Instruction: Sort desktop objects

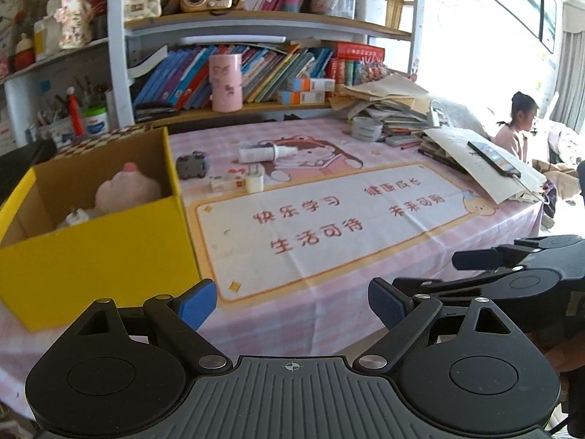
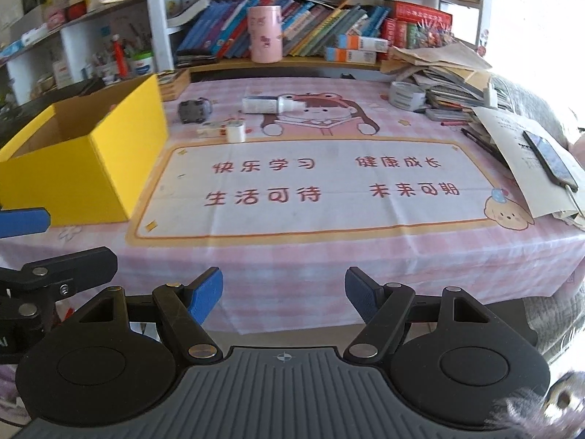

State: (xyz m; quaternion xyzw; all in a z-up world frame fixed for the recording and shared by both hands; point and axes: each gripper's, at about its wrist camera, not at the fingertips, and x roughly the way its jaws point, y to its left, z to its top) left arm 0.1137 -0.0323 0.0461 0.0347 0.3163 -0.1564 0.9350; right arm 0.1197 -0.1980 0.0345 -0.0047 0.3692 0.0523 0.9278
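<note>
I am holding my left gripper (image 1: 292, 301) over the near edge of the pink checked tablecloth (image 1: 329, 307), its blue pads spread wide and gripping nothing. My right gripper (image 2: 284, 294) is hanging beside it, likewise released and empty. Just beyond on the left, the yellow cardboard box (image 1: 98, 256) is sitting open, keeping a pink plush toy (image 1: 126, 192) inside. Farther back, a small white box (image 2: 235, 132), a dark grey gadget (image 2: 195, 110) and a white spray bottle (image 2: 268, 104) are lying near one another on the cloth, before the bookshelf (image 2: 278, 60).
</note>
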